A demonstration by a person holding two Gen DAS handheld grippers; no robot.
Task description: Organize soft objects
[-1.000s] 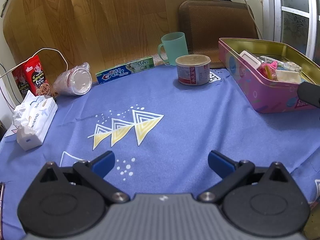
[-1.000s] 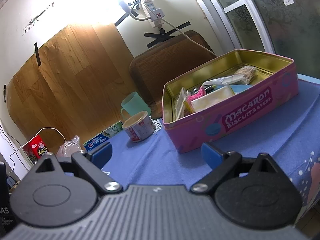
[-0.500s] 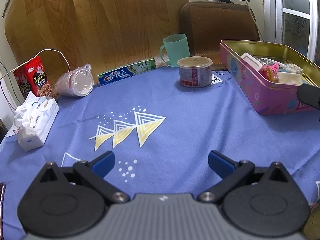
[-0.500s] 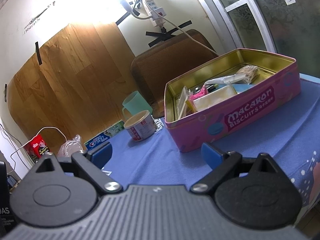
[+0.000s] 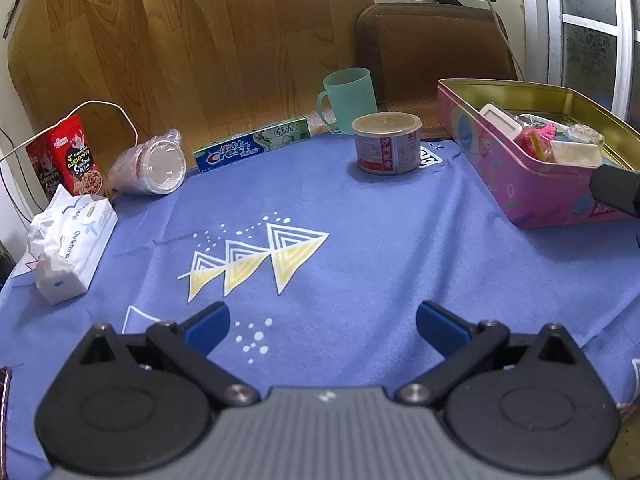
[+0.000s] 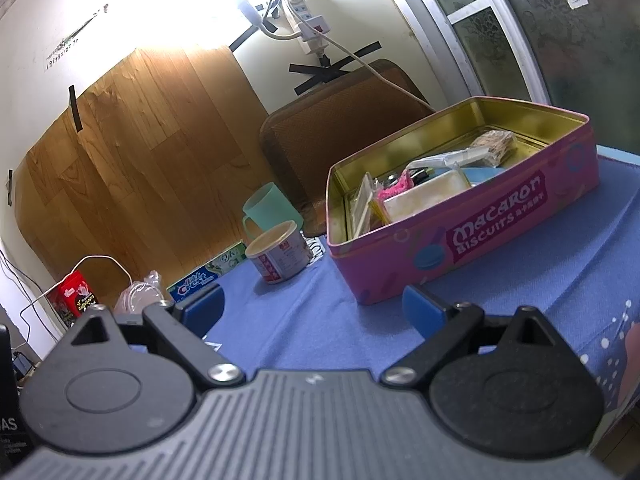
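A pink macaron biscuit tin (image 5: 532, 196) stands open at the right of the blue tablecloth (image 5: 320, 208), holding several small items, among them a pink fluffy piece (image 6: 394, 189). A white tissue pack (image 5: 70, 244) lies at the left edge. My left gripper (image 5: 322, 326) is open and empty, low over the cloth near the front. My right gripper (image 6: 312, 308) is open and empty, in front of the tin (image 6: 472, 236).
A Crest toothpaste box (image 5: 252, 148), a bagged stack of plastic cups (image 5: 150, 166), a red snack pack (image 5: 72, 160), a green mug (image 5: 350, 98) and a lidded can (image 5: 387, 142) stand along the back. A brown chair back (image 5: 432, 52) is behind the table.
Both grippers have drawn back slightly, so the objects look a little farther away. Both stay open and empty.
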